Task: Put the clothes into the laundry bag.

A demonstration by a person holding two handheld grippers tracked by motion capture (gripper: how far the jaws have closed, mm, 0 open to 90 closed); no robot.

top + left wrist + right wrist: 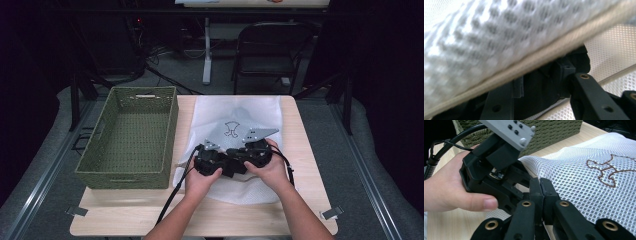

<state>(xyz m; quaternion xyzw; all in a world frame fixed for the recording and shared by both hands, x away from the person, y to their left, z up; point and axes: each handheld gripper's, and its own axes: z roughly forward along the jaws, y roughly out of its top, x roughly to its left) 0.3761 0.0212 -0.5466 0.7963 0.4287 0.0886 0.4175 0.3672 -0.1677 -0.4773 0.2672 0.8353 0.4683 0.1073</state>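
A white mesh bag (235,112) with a brown outline emblem (230,128) lies spread on the wooden table (307,155). Both hands hold their grippers close together over its near part. My right gripper (540,185) has its jaws pressed together on the bag's hemmed edge (530,171); in the high view the right gripper (241,156) sits right of centre. My left gripper (521,173) reaches in at the same hem, and its fingertips are hidden by its own body. In the left gripper view the mesh (499,37) hangs blurred right before the lens.
A green woven basket (131,137) stands empty on the table's left half, right next to the bag. Beyond the far edge are a folding chair (270,50) and a white stand leg (207,50). Cables trail from the grippers toward the near edge.
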